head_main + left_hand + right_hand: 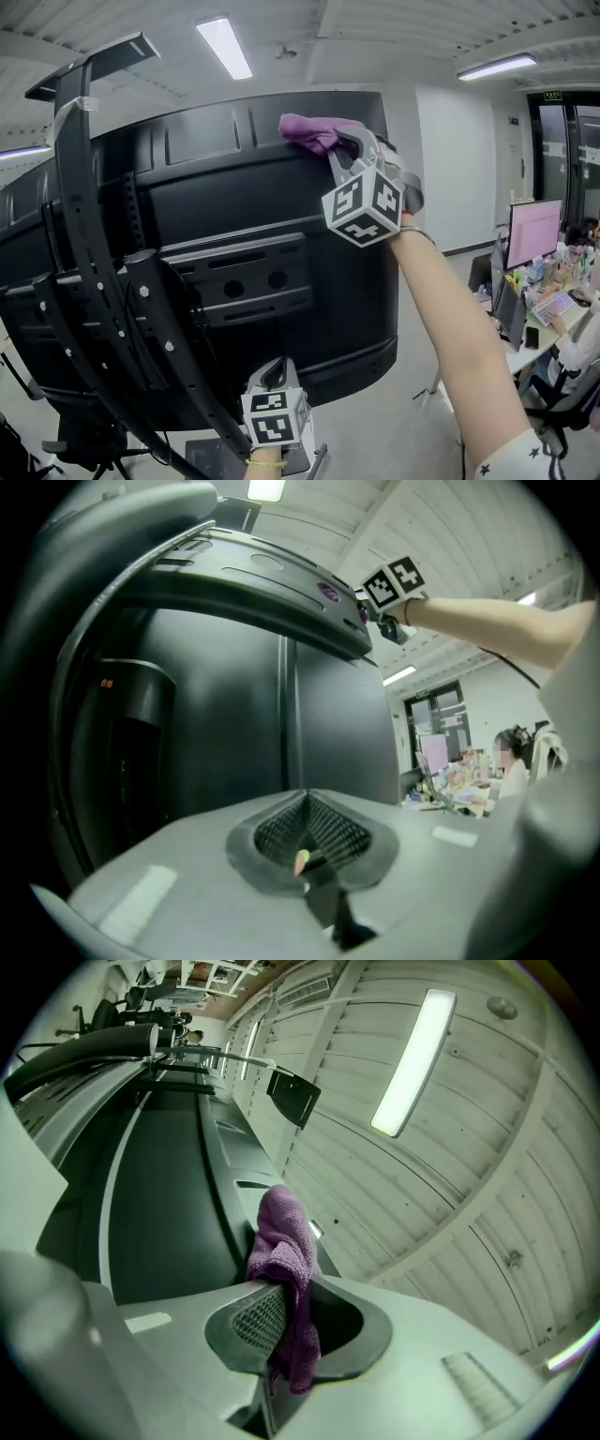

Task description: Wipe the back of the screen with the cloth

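Two grippers show in the head view, both at the black back of a large screen [281,234]. The right gripper [343,142] is raised on an outstretched arm to the screen's top edge, where it holds a bunched purple cloth [314,129] against the rim. The left gripper [273,375] hangs low, just in front of the screen's bottom edge. A black mount arm [89,281] runs down the left part of the panel. Well off to the right stands a desk [553,309] with a lit pink monitor [534,230].

From the left gripper view, the left gripper [306,827] has its tongs pressed together along a dark seam, with only a tiny pale speck there that I cannot identify. Beyond it the screen [234,742] rises dark and broad. High on its edge sit a sliver of the cloth [328,591] and the right gripper [375,607]. A person [511,766] sits at the far desk.

From the right gripper view, the right gripper [281,1321] has its tongs clamped narrowly on the cloth [286,1255], which bulges above them and hangs in a fold below. The upper bunch touches the screen [159,1204] at its rim. A long ceiling light [412,1063] glows overhead.
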`<move>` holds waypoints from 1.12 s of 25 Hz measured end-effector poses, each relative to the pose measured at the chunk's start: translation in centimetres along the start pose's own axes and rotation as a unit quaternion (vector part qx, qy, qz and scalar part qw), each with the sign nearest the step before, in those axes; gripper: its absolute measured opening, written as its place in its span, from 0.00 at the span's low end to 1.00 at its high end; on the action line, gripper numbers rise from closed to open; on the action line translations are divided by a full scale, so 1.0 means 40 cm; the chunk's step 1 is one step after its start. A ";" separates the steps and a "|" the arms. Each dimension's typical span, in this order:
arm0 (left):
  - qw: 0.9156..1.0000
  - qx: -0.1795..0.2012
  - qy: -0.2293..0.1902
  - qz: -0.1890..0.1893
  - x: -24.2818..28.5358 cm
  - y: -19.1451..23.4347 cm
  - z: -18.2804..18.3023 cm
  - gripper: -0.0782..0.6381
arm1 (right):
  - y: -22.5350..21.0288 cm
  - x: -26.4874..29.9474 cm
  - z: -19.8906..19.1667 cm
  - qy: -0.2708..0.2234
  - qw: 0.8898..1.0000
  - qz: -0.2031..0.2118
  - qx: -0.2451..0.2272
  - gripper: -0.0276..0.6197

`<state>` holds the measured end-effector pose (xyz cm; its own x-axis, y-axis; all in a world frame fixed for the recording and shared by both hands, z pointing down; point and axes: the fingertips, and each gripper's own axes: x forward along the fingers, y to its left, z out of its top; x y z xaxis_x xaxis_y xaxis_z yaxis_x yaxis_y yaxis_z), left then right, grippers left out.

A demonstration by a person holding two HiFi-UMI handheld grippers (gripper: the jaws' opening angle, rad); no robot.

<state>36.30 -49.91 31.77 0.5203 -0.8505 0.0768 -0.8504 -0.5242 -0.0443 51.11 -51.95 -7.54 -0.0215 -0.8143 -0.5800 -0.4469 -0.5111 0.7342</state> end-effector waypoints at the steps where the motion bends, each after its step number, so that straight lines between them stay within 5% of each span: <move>1: 1.000 0.000 -0.003 0.004 0.000 0.001 0.001 0.12 | 0.012 -0.007 -0.005 -0.002 1.000 0.003 0.002 0.11; 16: 0.999 -0.017 -0.017 0.022 -0.043 -0.027 -0.066 0.12 | 0.342 -0.328 -0.178 0.034 0.991 0.117 0.046 0.11; 28: 0.999 -0.033 0.000 0.019 -0.072 -0.053 -0.168 0.12 | 0.787 -0.675 -0.349 0.118 0.953 0.264 0.089 0.11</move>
<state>36.09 -46.08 38.33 0.4881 -0.8694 0.0763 -0.8725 -0.4883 0.0181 50.11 -49.89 36.18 -0.0932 -0.9950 -0.0350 -0.5752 0.0252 0.8176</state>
